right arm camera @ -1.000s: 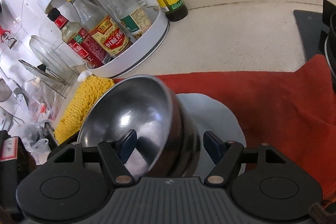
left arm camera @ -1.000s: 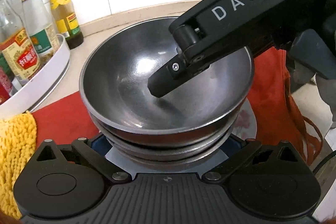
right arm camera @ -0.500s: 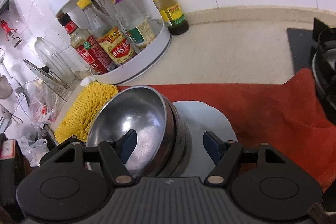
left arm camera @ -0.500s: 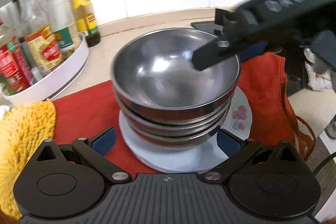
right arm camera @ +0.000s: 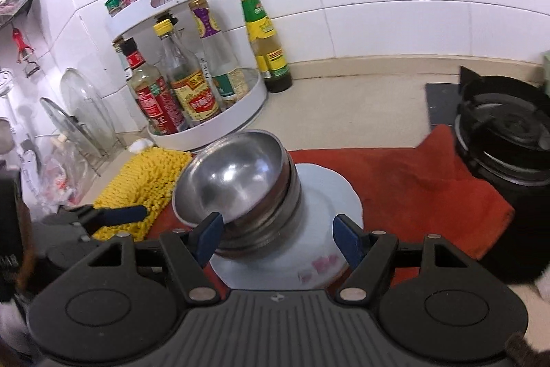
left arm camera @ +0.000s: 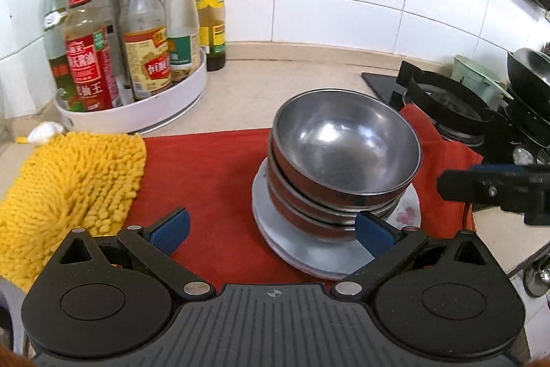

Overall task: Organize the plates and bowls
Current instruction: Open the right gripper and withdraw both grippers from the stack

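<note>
Three nested steel bowls (left arm camera: 347, 153) stand stacked on a white flowered plate (left arm camera: 302, 250), which lies on a red cloth (left arm camera: 213, 174). My left gripper (left arm camera: 271, 231) hovers just short of the stack, open and empty, its right pad next to the plate's rim. In the right wrist view the same bowls (right arm camera: 237, 181) and plate (right arm camera: 326, 195) lie just beyond my right gripper (right arm camera: 278, 236), which is open with its pads clear of the stack. The right gripper's finger (left arm camera: 481, 191) shows to the right of the bowls. The left gripper's finger (right arm camera: 117, 215) shows over the yellow mat.
A white turntable rack (left arm camera: 137, 112) of sauce bottles stands at the back left, with a green-labelled bottle (left arm camera: 211, 12) beside it. A yellow chenille mat (left arm camera: 68, 188) lies left of the cloth. A black gas burner (left arm camera: 447, 105) and a wok (left arm camera: 529, 71) are on the right.
Both grippers have drawn back from the bowl stack. The right gripper's finger, earlier inside the top bowl, is now out and to its side. The left gripper rose and the view widened.
</note>
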Motion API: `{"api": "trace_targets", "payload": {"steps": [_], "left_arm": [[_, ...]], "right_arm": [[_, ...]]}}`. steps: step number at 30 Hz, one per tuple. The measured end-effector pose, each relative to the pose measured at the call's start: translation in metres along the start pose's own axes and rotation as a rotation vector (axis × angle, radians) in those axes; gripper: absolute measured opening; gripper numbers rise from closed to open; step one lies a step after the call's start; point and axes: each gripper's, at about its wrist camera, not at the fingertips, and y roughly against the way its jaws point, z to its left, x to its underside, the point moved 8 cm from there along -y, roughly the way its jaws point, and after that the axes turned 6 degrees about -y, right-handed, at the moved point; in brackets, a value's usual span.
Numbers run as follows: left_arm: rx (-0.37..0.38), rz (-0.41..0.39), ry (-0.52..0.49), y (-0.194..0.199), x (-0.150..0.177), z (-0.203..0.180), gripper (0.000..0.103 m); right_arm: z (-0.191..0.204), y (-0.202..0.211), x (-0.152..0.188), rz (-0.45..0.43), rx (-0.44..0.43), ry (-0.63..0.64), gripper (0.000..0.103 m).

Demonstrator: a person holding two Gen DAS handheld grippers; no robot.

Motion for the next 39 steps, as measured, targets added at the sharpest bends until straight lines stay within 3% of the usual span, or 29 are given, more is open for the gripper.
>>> {"api": "trace_targets", "payload": {"steps": [5,13,20,39], "left_arm": [[-0.006,0.03,-0.002,0.008,0.009,0.003,0.103],[0.001,-0.006,-0.031,0.032,0.017,0.006,0.103],[0.019,-0.011,-0.021,0.041,0.024,0.009,0.103],[-0.026,-0.022,-0.054,0.056,0.025,0.005,0.102]], "right_arm": [[0.005,0.004,0.018,-0.026,0.068,-0.047,0.066],[0.02,0.015,0.041,-0.069,0.193,-0.043,0.067],[0.031,0.024,0.052,-0.081,0.216,-0.087,0.067],[0.041,0.032,0.064,-0.087,0.244,-0.105,0.068]]}}
